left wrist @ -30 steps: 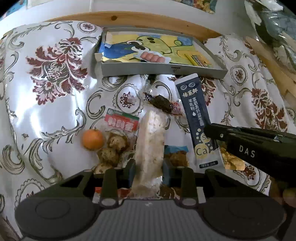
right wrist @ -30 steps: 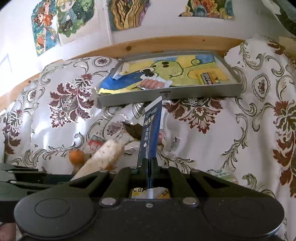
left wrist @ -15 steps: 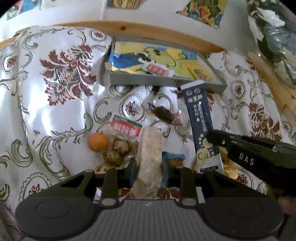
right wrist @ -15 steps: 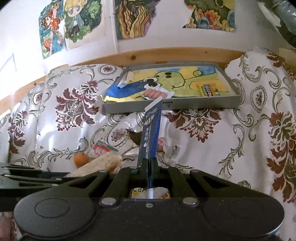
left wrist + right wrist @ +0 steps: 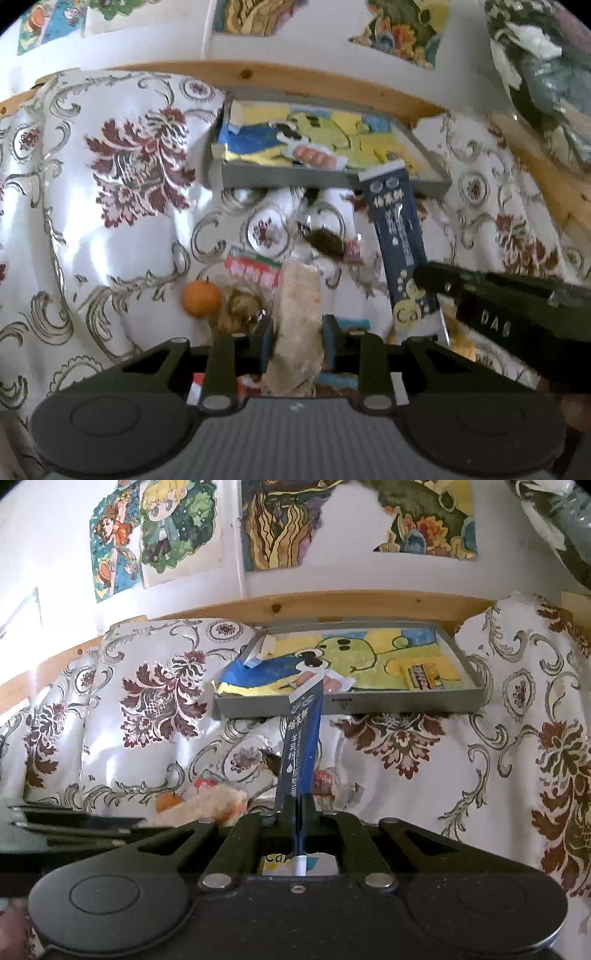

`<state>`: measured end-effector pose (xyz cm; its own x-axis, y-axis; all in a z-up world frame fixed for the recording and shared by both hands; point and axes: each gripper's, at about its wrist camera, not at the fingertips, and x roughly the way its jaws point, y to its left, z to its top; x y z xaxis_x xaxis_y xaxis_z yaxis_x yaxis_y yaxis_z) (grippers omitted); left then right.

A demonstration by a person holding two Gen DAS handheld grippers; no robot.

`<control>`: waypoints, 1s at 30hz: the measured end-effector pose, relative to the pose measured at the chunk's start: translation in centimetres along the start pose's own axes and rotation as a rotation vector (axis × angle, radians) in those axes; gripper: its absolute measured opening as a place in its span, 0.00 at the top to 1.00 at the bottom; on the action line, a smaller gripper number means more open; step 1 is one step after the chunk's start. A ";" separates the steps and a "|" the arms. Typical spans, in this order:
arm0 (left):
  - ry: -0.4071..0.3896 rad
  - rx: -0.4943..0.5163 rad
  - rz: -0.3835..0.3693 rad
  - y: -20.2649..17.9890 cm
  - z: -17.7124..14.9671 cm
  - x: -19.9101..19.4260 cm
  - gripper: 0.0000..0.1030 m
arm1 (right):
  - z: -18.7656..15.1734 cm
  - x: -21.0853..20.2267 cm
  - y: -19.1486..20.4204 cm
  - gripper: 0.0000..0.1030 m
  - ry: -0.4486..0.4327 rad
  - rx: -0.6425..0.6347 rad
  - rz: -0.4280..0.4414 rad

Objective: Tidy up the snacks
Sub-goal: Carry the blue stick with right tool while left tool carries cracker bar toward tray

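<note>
Both grippers held a snack above the floral cloth (image 5: 110,240).

The left gripper (image 5: 297,341) was clamped on a pale rice cracker bar (image 5: 298,314), and the right gripper (image 5: 297,808) was closed on a dark blue sachet (image 5: 301,746) that pointed toward the grey tray (image 5: 369,703) ahead. Below on the cloth lay a small orange (image 5: 201,298), a red-labelled packet (image 5: 253,271) and a dark wrapped sweet (image 5: 327,242), near one another in front of the tray.
</note>
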<state>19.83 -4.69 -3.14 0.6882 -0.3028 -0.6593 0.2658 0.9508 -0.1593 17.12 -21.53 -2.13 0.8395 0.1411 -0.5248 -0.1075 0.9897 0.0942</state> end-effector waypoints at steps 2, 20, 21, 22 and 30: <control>-0.015 -0.007 -0.006 0.0 0.5 -0.2 0.71 | 0.2 -0.1 -0.1 0.99 -0.011 -0.001 -0.001; -0.224 -0.031 -0.008 -1.1 10.7 2.2 0.71 | 8.4 2.5 -2.5 0.99 -0.201 -0.049 0.000; -0.235 -0.035 -0.006 -1.1 11.4 2.8 0.71 | 9.2 3.2 -2.8 0.99 -0.214 -0.051 -0.002; -0.247 -0.039 -0.005 -1.0 12.2 3.4 0.71 | 10.0 3.9 -3.3 0.99 -0.229 -0.051 -0.002; -0.271 -0.064 0.055 -0.7 16.3 9.9 0.71 | 13.1 9.5 -8.0 0.98 -0.281 0.085 -0.007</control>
<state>37.42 -9.46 2.39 0.8582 -0.2490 -0.4489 0.1860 0.9659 -0.1803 32.95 -28.38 3.18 0.9559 0.1104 -0.2720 -0.0659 0.9837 0.1676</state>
